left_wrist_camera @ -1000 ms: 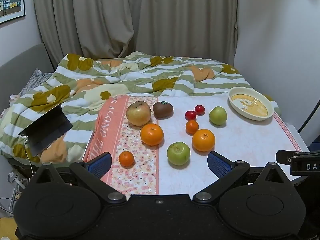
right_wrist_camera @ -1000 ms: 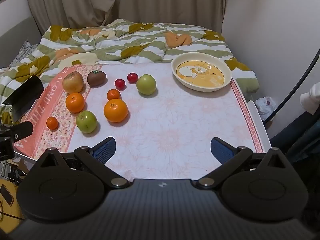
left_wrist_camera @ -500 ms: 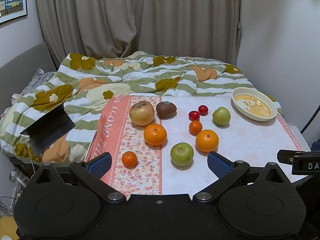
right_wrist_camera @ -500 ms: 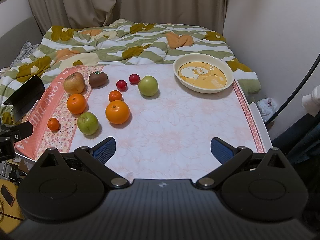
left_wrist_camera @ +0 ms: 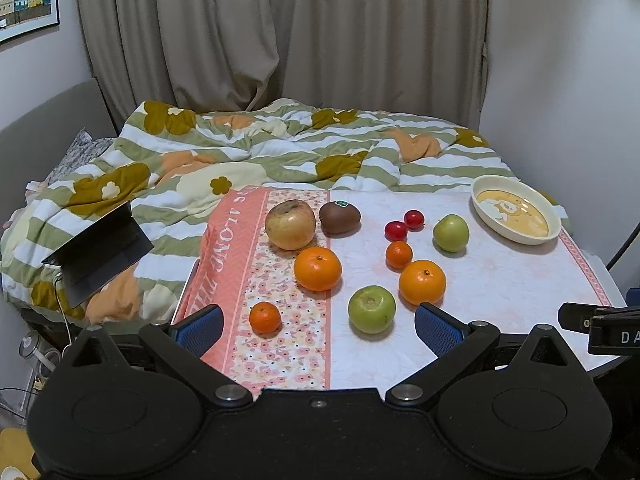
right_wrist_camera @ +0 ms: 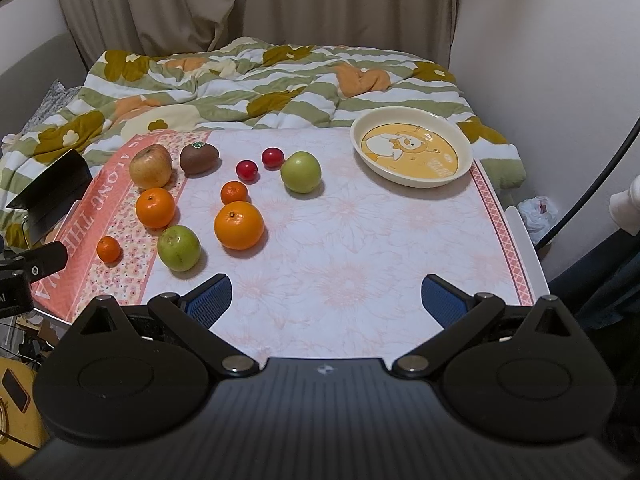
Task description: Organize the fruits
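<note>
Loose fruit lies on the left half of a cloth-covered table: a yellow-red apple, a brown kiwi, two oranges, two small mandarins, two green apples and two red cherry tomatoes. An empty cream dish with a cartoon print sits at the far right. My left gripper hovers open at the near edge, just in front of the fruit. My right gripper is open over the bare cloth, nearer the dish.
A green-striped floral duvet covers the bed behind the table. A dark half-open laptop rests on the bed to the left. A wall stands close on the right, with a black cable hanging beside the table.
Both cameras have tilted up and drawn back slightly, so the fruit and dish sit a little lower in view. No fruit has moved; both grippers stay open.
</note>
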